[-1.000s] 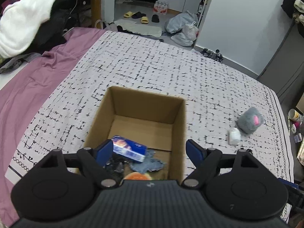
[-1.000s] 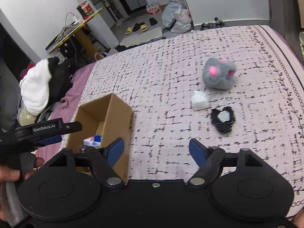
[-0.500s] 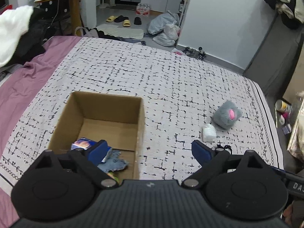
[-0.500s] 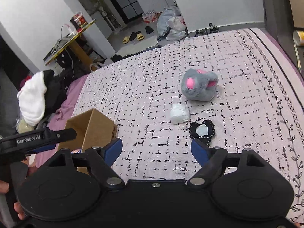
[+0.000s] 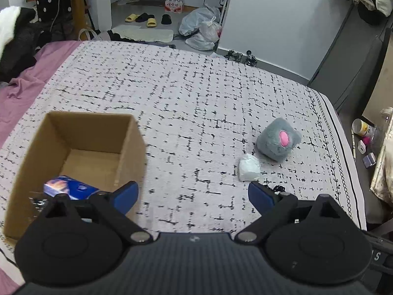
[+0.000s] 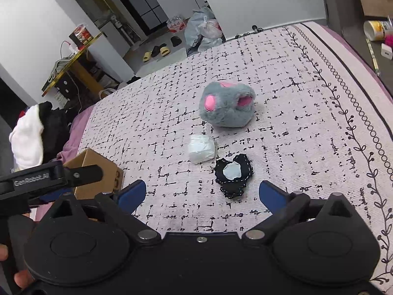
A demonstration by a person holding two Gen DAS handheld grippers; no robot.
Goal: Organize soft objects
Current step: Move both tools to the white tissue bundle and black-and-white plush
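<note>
A grey plush toy with pink patches (image 6: 227,107) (image 5: 278,142) lies on the patterned bedspread. Just before it sit a small white soft bundle (image 6: 202,148) (image 5: 248,167) and a black fabric piece with a pale centre (image 6: 233,174). An open cardboard box (image 5: 73,145) (image 6: 98,166) at the left holds a blue packet (image 5: 67,188). My left gripper (image 5: 192,194) is open over the bedspread, right of the box, with nothing between its fingers. My right gripper (image 6: 201,193) hovers near the black fabric piece, its jaws opening wider and empty.
Purple sheet and a pile of white and dark clothes (image 6: 27,137) lie at the left. The bed's right edge drops to a floor with small items (image 5: 363,132). Beyond the bed are slippers (image 5: 145,19), bags (image 5: 201,29) and a yellow table (image 6: 71,61).
Both grippers moved right, away from the box and toward the plush toy and the small pieces. Both sets of jaws spread wider. The box slid to the left in both views.
</note>
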